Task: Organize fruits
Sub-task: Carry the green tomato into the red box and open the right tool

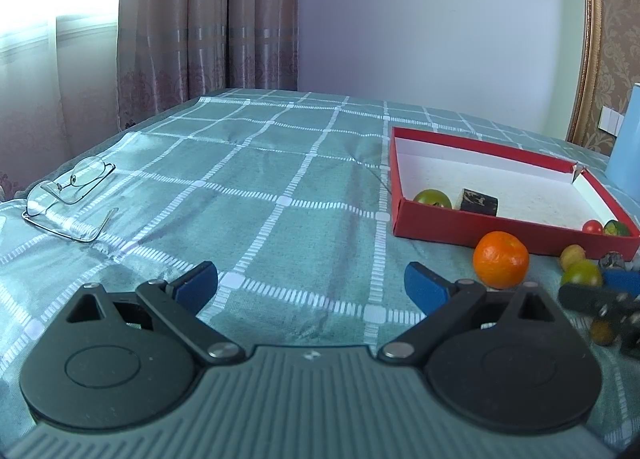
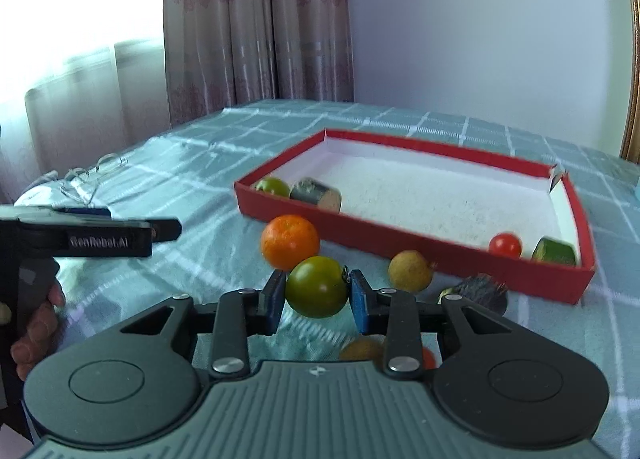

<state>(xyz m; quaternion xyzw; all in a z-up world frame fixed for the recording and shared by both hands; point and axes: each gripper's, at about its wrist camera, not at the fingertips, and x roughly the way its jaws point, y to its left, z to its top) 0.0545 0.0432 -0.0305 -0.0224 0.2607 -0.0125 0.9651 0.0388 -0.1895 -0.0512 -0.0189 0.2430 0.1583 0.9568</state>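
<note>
Left wrist view: the left claw [image 1: 311, 283] stands wide with nothing between its blue pads, hovering over the checked bed cover [image 1: 256, 179]. Ahead of it and to its right lies the orange [image 1: 501, 259] on the cover, and just beyond that the red box [image 1: 516, 227], which already holds a green fruit, a dark cylinder, a small red tomato and a green piece. A pair of glasses [image 1: 68, 195] lies far ahead to the claw's left, well apart from the fruit. The other claw shows only as a blur at the right edge.

Right wrist view: the right claw [image 2: 317, 295] is narrow, its pads pressed on either side of the green tomato [image 2: 317, 287], which sits squarely between them. Just ahead, slightly to the left, is the orange; a pale yellow fruit [image 2: 410, 271] and a dark bristly thing [image 2: 482, 291] lie ahead to the right, near the front wall of the box. Two more small fruits lie under the claw, half hidden.

The step in hand looks like carrying this tomato into the box. To do it well, I would keep the squeeze light, since the skin is smooth and round and could slip or bruise. Lift clear of the orange first, pass over the red wall rather than against it, and set it down on bare white floor away from the pieces already inside.
</note>
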